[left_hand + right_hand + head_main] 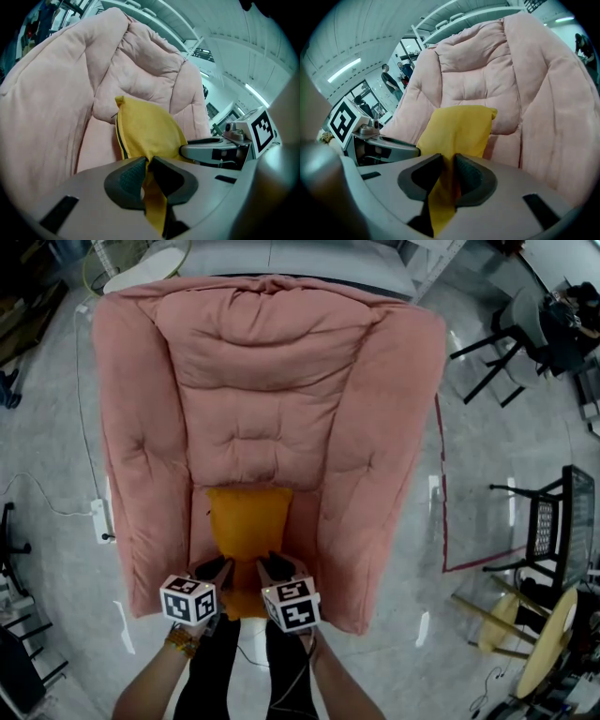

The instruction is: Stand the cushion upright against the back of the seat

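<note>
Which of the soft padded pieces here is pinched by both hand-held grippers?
The yellow cushion in the seat, the only piece not part of the pink armchair: the left hand-held gripper and right hand-held gripper each clamp its near edge.

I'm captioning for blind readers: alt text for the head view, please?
Seen from above, the left gripper and right gripper each clamp the near edge of a yellow cushion in the seat of a pink armchair.

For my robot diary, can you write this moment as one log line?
left hand-held gripper: shut on yellow cushion | right hand-held gripper: shut on yellow cushion | place: pink armchair seat, near edge pinched
</note>
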`<state>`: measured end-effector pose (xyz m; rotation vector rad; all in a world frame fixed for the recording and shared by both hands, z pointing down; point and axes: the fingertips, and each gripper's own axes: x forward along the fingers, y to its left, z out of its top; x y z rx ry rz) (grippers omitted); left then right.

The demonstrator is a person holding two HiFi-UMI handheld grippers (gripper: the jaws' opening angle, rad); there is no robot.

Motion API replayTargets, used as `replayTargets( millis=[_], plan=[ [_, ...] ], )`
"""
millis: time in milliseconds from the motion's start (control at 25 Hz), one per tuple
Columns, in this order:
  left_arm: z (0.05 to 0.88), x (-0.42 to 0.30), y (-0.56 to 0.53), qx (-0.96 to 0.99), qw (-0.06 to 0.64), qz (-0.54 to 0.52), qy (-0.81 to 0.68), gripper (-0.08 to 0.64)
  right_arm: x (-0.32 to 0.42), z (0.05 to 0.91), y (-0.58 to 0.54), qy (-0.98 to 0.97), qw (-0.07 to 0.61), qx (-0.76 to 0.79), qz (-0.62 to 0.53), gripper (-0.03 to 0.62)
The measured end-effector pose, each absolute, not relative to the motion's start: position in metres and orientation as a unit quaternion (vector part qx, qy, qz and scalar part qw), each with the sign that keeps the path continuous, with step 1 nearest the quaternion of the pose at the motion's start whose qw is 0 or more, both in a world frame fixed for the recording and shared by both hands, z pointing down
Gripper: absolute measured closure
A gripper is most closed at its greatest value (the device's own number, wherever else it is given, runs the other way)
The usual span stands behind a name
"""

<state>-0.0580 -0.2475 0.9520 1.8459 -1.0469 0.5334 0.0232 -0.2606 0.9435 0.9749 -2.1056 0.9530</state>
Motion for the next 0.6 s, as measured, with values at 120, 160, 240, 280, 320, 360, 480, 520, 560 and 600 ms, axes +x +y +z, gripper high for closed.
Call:
replayTargets(
  millis=[120,160,240,280,320,360,480,520,560,600],
  plan=[
    [0.942,-0.062,-0.266,0.755,0.441,0.221,-0.432,0.505,0.017,0.927,-0.28,-0.806,0.308,0.377,0.336,0.489],
    [0.937,-0.063,-0.273,0.758,0.432,0.222,-0.436,0.506,0.016,0.922,-0.287,-0.809,0.308,0.381,0.325,0.491],
    [0.929,-0.065,-0.291,0.763,0.415,0.222,-0.444,0.508,0.013,0.911,-0.304,-0.815,0.304,0.388,0.304,0.492],
    [0.925,-0.066,-0.302,0.765,0.407,0.219,-0.448,0.508,0.012,0.906,-0.313,-0.819,0.302,0.391,0.293,0.495],
    [0.92,-0.067,-0.314,0.769,0.398,0.215,-0.453,0.509,0.011,0.901,-0.324,-0.822,0.298,0.395,0.282,0.497],
    [0.915,-0.068,-0.326,0.772,0.388,0.209,-0.457,0.509,0.01,0.896,-0.336,-0.824,0.294,0.4,0.272,0.497],
    [0.902,-0.071,-0.359,0.783,0.356,0.196,-0.471,0.509,0.008,0.884,-0.369,-0.829,0.277,0.42,0.246,0.5],
    [0.897,-0.073,-0.369,0.785,0.347,0.192,-0.476,0.51,0.007,0.88,-0.378,-0.829,0.27,0.428,0.238,0.5],
    [0.894,-0.074,-0.379,0.787,0.338,0.188,-0.481,0.509,0.006,0.877,-0.387,-0.83,0.263,0.435,0.232,0.5],
    [0.89,-0.075,-0.387,0.789,0.33,0.184,-0.484,0.51,0.005,0.874,-0.395,-0.83,0.256,0.442,0.226,0.502]
  ],
)
